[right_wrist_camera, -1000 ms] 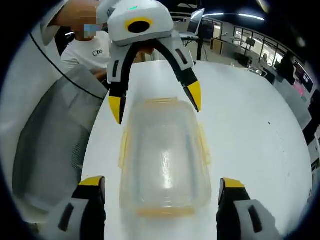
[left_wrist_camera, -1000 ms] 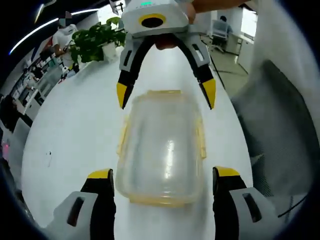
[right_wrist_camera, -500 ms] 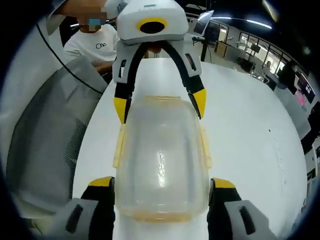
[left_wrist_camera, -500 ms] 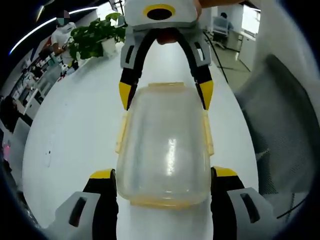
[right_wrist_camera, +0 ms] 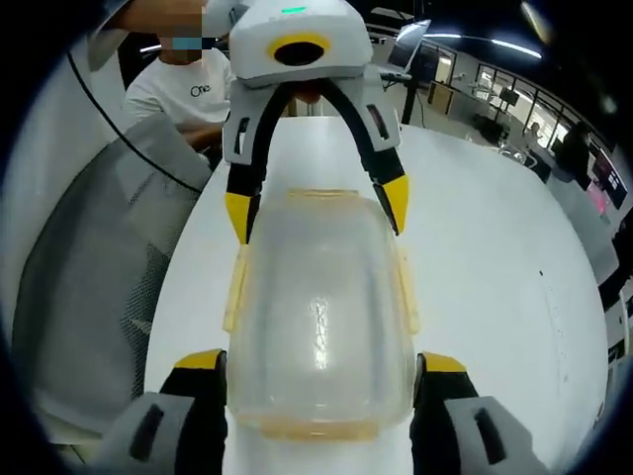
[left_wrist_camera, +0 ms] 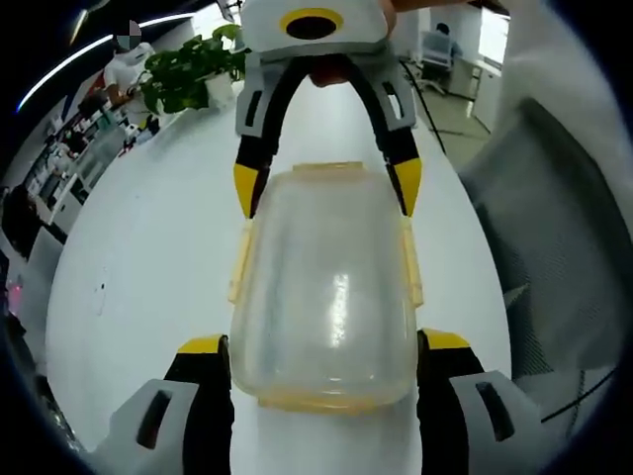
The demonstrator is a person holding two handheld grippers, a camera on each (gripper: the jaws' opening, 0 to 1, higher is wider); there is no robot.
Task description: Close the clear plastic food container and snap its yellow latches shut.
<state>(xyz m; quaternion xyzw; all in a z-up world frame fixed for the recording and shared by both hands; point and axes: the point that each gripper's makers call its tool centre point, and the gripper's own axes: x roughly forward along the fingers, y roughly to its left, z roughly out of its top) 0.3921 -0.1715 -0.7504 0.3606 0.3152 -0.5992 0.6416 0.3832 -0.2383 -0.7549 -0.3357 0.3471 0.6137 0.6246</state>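
Item, nearest first: the left tongs (left_wrist_camera: 323, 344) are standing spread at the near end of the clear plastic food container (left_wrist_camera: 324, 287), one yellow-tipped black jaw flanking each long side, apparently touching or just beside the walls; whether they are pressing in cannot be told. In the right gripper view the right tongs (right_wrist_camera: 318, 364) are bracketing the opposite end in the same way, spread wide. The container is lying flat on the white desk (left_wrist_camera: 148, 257), its lid (right_wrist_camera: 316, 297) sitting over the base, so closing is looking done as far as can be judged. The yellow latches (left_wrist_camera: 240, 265) along the long sides are appearing to stand outward rather than folded down, and the strip at the near end (left_wrist_camera: 326, 401) is also reading as unsnapped; the latching is probably what is left. Materials: the lid is being shown as frosted, translucent, smooth plastic with rounded corners and a soft glare streak down the middle; the latches are thin, flat, pale yellow strips; the desk is glossy, plain, rounded at its far end. Beyond, a leafy green potted plant (left_wrist_camera: 188, 74) is sitting at the desk's far edge.
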